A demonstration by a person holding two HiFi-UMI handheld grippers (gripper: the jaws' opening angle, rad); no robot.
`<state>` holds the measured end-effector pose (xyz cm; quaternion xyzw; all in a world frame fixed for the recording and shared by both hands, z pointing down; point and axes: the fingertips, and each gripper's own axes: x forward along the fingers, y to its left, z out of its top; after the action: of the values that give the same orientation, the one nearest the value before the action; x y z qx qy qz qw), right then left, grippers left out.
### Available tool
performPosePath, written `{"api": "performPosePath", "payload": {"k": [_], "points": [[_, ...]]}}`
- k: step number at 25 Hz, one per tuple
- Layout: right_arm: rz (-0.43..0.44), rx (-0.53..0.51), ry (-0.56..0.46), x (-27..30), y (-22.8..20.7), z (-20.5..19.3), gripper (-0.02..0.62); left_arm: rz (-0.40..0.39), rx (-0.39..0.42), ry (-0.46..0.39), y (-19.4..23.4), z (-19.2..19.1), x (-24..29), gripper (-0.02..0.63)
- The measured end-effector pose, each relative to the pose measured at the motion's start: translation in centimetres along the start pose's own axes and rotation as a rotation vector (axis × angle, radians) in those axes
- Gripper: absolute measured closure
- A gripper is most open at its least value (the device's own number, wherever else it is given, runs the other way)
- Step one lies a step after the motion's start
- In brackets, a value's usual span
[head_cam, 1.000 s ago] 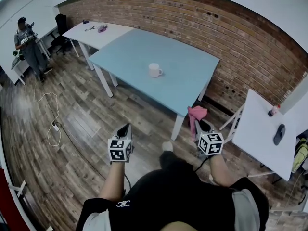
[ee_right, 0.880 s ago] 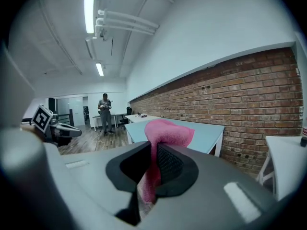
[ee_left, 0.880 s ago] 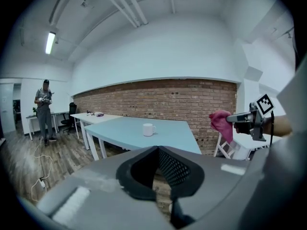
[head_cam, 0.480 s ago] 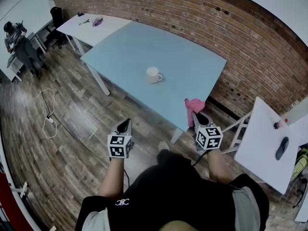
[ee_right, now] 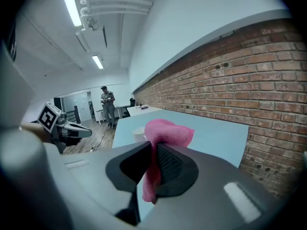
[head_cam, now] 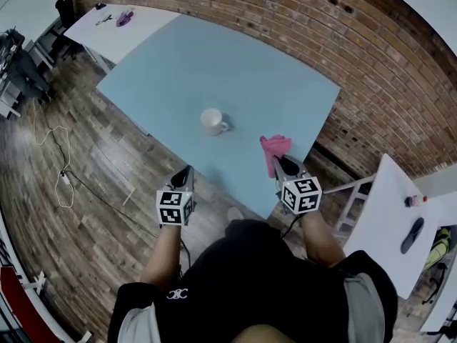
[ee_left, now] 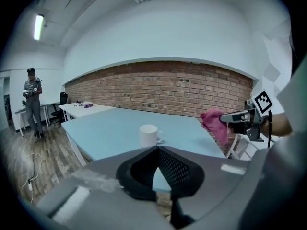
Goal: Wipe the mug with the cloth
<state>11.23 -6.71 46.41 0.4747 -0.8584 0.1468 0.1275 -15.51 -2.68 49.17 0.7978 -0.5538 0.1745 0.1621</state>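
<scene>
- Two jobs: L gripper [head_cam: 188, 171] jaws pressed together, empty; R gripper [head_cam: 279, 161] pinching cloth [head_cam: 275, 146].
- Mug [head_cam: 211, 120] upright on table [head_cam: 171, 63], ahead btw both.
- Spread L, brace mug, then bring cloth onto its wall.

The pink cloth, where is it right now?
In the head view the pink cloth is pinched in the right gripper, by the blue table's near edge, to the right of the white mug.

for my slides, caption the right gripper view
Pink cloth clamped in the right tongs, mug on the blue table ahead
</scene>
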Motion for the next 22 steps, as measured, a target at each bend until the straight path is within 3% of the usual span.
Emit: {"api": "performPosePath", "payload": {"k": [8,15,20,22], "points": [[0.096,-0.038,0.099,5.4,-0.9,-0.4,0.557,-0.017,0.002,0.088,-1.1,-0.4,5.5,0.604],[0.102,-0.022,0.143,8.2,-1.1,-0.7,0.557,-0.06,-0.034,0.106,-1.1,0.5,9.4,0.604],[0.086,-0.025,0.16,8.7,-1.5,-0.8,0.557,-0.133,-0.026,0.122,-2.6,0.7,12.9,0.604],[0.082,-0.027,0.17,8.6,-1.6,-1.1,0.557,-0.165,-0.024,0.123,-3.5,0.8,14.4,0.573]]}}
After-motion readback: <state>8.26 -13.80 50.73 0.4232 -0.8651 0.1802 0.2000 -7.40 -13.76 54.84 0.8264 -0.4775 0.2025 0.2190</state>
